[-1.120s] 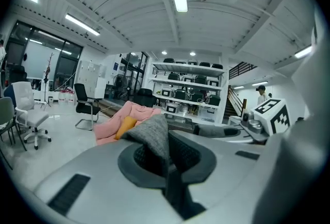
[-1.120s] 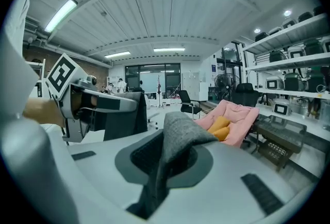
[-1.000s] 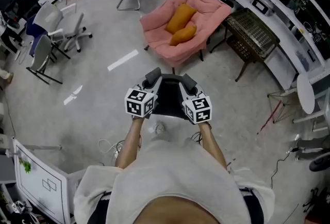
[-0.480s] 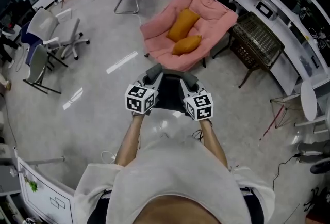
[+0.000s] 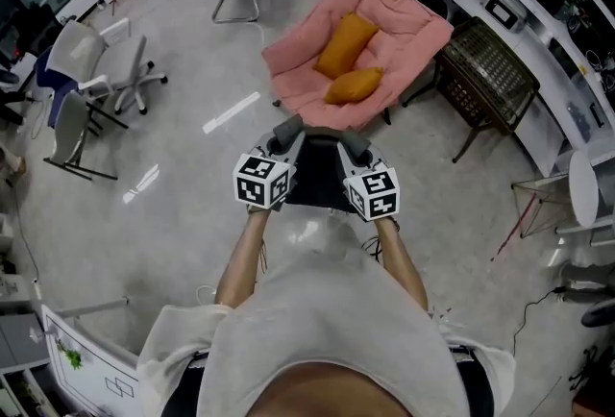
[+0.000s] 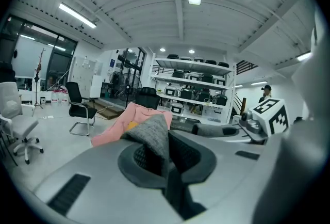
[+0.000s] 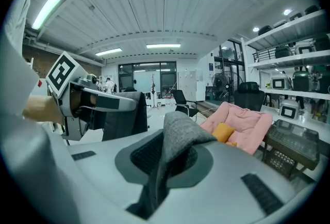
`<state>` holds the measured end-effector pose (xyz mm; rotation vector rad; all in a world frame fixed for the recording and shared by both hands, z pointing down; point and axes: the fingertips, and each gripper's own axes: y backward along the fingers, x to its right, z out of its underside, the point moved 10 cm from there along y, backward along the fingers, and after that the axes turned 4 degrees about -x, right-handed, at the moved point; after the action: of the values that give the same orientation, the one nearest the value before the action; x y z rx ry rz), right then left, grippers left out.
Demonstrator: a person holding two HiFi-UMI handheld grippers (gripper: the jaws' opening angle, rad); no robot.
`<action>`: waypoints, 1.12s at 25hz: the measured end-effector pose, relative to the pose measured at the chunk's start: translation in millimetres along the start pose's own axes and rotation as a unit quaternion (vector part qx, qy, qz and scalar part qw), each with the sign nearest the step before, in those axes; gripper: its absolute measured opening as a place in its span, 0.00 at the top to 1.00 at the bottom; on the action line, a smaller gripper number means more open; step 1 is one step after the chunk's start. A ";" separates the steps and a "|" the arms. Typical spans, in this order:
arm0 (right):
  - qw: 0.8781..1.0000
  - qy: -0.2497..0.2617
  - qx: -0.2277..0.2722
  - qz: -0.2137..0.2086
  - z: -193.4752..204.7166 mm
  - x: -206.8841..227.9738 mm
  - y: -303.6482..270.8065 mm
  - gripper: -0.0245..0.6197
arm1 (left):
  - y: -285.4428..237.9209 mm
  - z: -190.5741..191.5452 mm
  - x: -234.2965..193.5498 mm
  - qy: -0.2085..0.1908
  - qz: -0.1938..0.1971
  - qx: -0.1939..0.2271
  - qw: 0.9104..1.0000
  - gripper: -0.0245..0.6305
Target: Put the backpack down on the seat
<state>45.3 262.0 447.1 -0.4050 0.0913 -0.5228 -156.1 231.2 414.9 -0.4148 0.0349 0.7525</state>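
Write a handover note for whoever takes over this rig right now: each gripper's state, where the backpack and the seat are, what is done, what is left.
Left gripper: shut on a grey fold of the backpack.
Right gripper: shut on another grey fold of it.
Backpack: hangs between the two grippers above the floor, short of the pink seat.
Seat: straight ahead, with two orange cushions on it.
Done: backpack gripped and off the floor.
Left: reach the seat, set the backpack down on it, then open both grippers.
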 end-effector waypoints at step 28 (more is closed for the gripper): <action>0.988 0.027 0.060 -0.137 -125.7 152.0 -185.0 0.92 | -150.1 -144.0 -125.2 0.000 -0.126 0.042 0.991 0.91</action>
<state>66.9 -4.8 408.2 -0.2864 0.0551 -0.8060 -130.7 -3.4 357.9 -0.3320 0.0124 0.4993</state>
